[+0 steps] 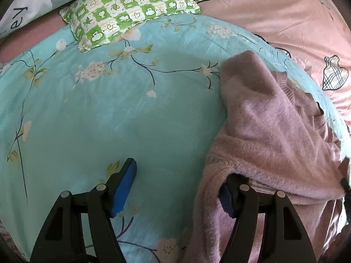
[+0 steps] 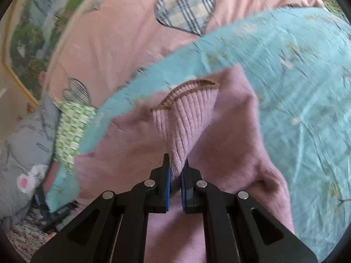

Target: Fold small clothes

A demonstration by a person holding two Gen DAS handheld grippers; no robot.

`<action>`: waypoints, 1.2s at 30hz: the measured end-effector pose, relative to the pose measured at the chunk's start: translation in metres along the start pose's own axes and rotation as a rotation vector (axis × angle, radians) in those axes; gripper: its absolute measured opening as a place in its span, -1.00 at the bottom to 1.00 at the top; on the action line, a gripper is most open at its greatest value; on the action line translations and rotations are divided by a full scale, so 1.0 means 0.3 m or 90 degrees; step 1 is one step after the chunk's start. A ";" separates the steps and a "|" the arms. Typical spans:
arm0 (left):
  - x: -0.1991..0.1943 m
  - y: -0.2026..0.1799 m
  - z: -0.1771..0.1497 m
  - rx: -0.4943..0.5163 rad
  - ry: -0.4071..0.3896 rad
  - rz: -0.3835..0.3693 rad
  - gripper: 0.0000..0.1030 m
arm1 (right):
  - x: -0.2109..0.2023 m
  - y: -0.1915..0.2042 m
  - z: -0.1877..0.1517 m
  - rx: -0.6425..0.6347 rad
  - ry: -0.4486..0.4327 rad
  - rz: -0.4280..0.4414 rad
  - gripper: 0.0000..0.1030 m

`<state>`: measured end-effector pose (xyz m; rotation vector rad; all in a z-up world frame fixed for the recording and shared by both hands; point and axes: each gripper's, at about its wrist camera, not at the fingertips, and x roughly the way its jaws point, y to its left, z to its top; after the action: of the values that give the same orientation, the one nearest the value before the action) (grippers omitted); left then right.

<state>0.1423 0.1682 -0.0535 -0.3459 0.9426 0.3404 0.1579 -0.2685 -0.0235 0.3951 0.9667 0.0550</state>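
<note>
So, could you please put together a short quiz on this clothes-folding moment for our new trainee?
1. True or false: the right gripper is shut on the ribbed cuff of the pink sweater.
2. Which cloth does the sweater lie on? A) pink heart sheet B) blue flowered quilt C) green checked pillow
3. Fill in: the left gripper stands ____, one finger bare over the quilt, the other under a fold of the sweater.

Key
1. True
2. B
3. open
</note>
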 end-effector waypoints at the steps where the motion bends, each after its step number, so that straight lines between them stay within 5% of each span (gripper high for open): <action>1: -0.003 0.004 -0.003 -0.004 0.000 -0.002 0.35 | 0.012 -0.012 -0.011 0.004 0.006 -0.008 -0.84; 9: -0.017 0.071 -0.004 -0.061 0.004 -0.039 0.35 | 0.025 -0.039 -0.020 0.023 0.035 -0.047 -0.45; 15: -0.015 0.169 -0.003 -0.156 0.018 -0.126 0.36 | -0.057 -0.089 -0.022 0.052 0.023 -0.063 -0.40; 18: -0.019 0.203 -0.002 -0.182 0.032 -0.166 0.35 | -0.146 -0.062 -0.016 0.036 -0.028 -0.137 0.04; 20: -0.033 0.208 -0.007 -0.167 0.040 -0.172 0.35 | -0.196 -0.024 -0.010 0.009 -0.065 -0.148 0.08; 25: -0.112 0.168 -0.047 -0.072 0.033 -0.134 0.32 | -0.138 0.184 0.036 -0.085 -0.005 -0.029 0.08; 32: -0.231 0.005 -0.039 0.125 -0.047 -0.099 0.35 | 0.159 0.653 0.115 -0.237 0.132 0.144 0.12; 34: -0.224 -0.029 -0.020 0.149 -0.060 -0.083 0.35 | 0.270 0.784 0.128 -0.282 0.170 0.149 0.27; 36: -0.192 -0.041 0.008 0.136 -0.042 -0.117 0.36 | 0.400 0.911 0.136 -0.314 0.221 0.160 0.31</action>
<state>0.1180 0.1507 -0.0027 -0.2215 0.8669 0.0814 0.2948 -0.0009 -0.0018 0.0462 1.1974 0.5953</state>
